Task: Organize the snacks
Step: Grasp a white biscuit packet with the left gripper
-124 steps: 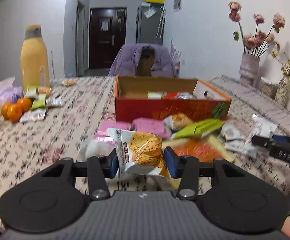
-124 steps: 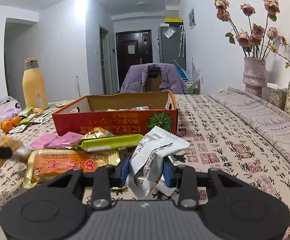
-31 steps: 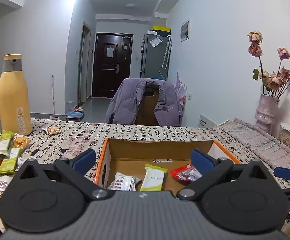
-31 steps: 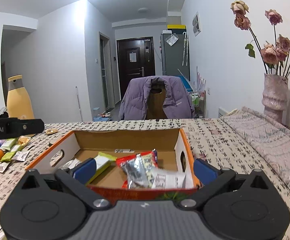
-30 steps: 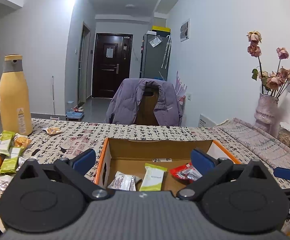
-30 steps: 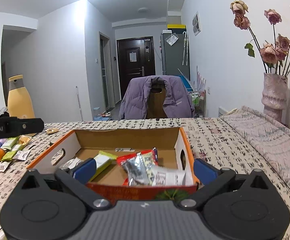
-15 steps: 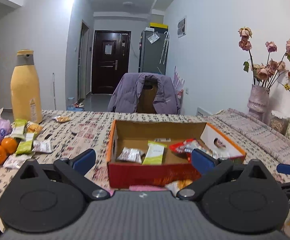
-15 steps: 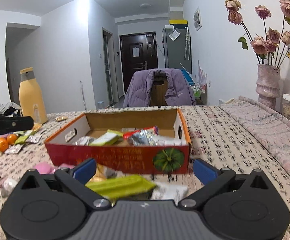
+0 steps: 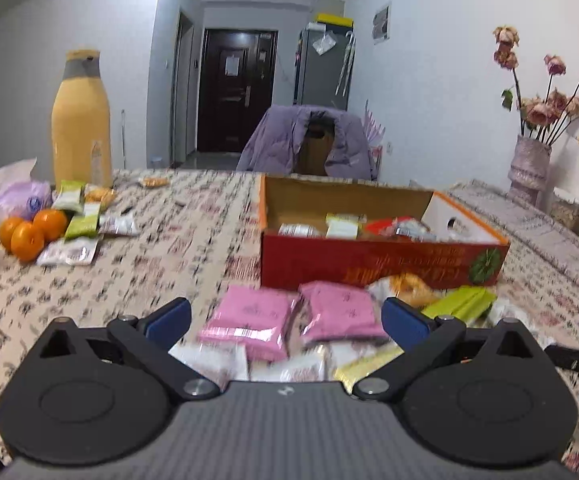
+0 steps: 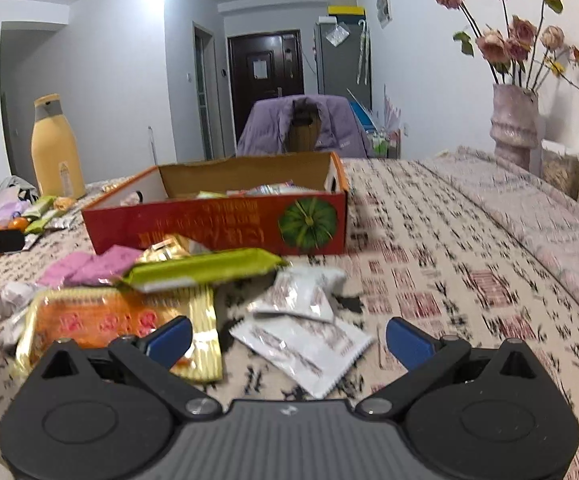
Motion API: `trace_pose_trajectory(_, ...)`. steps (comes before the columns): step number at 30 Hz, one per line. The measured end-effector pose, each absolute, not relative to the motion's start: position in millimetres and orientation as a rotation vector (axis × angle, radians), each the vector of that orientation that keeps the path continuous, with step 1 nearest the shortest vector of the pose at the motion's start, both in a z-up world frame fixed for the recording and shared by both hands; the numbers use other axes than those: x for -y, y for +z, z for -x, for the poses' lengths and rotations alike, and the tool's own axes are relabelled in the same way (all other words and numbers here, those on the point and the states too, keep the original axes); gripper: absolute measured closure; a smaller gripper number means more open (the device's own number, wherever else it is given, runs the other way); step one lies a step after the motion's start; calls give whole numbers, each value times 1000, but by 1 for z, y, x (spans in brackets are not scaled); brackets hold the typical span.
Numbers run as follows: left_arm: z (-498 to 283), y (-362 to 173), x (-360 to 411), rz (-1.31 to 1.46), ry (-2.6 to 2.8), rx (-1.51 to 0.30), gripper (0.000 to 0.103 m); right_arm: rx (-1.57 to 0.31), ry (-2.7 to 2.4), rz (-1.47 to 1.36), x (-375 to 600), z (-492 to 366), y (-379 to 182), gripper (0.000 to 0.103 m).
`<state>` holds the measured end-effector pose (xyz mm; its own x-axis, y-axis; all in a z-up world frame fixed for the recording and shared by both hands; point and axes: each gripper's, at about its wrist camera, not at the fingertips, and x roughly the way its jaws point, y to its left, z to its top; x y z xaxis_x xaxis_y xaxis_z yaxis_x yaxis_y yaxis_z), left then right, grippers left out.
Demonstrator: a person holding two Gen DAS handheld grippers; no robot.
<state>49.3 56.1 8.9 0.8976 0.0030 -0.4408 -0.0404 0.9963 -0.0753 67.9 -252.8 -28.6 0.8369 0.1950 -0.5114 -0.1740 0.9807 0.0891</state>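
Low in both wrist views, the left gripper (image 9: 285,320) and right gripper (image 10: 287,338) hover with fingers spread, empty. Pink packets (image 9: 289,318) and white sachets (image 10: 303,332) lie before the box (image 10: 225,216) on the desk (image 10: 429,280): light, crinkly, slippery; pinch mid-body.

Home dining room, table (image 10: 429,240), fridge (image 10: 339,56), door (image 10: 265,64)

Cardboard box (image 10: 217,220), glossy foil-and-plastic snack packets (image 10: 301,340), printed cloth table cover (image 10: 449,264)

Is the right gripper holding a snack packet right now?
No, the right gripper is open and empty, above a white packet on the table.
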Motion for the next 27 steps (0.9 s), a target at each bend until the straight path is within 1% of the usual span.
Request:
trace_pose_trajectory(10, -48, -21, -68, 126, 46, -589, 0, -563, 191, -40, 251, -69, -32, 0)
trace_pose_trajectory(12, -48, -25, -67, 132, 40, -610, 3, -567, 189, -40, 251, -70, -33, 0)
trace_pose_trajectory(15, -49, -31, -66, 157, 34, -650, 14, -571, 186, -41, 250, -71, -34, 0)
trace_pose_trajectory(16, -51, -34, -67, 173, 28, -669, 22, -573, 186, -41, 250, -71, -35, 0)
trace_pose_trajectory(17, -51, -36, -67, 183, 24, -672, 24, -575, 187, -41, 250, -71, -35, 0)
trace_pose_trajectory(18, -51, -36, -67, 182, 28, -668, 25, -577, 188, -40, 249, -71, -36, 0)
trace_pose_trajectory(19, -50, -36, -67, 187, 27, -666, 30, -579, 189, -39, 249, -72, -37, 0)
trace_pose_trajectory(20, -51, -35, -68, 196, 19, -664, 38, -582, 190, -38, 248, -72, -37, 0)
trace_pose_trajectory(21, -52, -35, -68, 203, 12, -663, 43, -584, 191, -38, 248, -72, -38, 0)
trace_pose_trajectory(22, -53, -35, -68, 206, 5, -663, 58, -586, 192, -38, 247, -72, -39, 0)
trace_pose_trajectory(25, -52, -34, -67, 201, 3, -657, 61, -589, 196, -37, 246, -72, -40, 0)
trace_pose_trajectory(27, -51, -33, -67, 204, -1, -647, 61, -590, 196, -37, 246, -72, -40, 0)
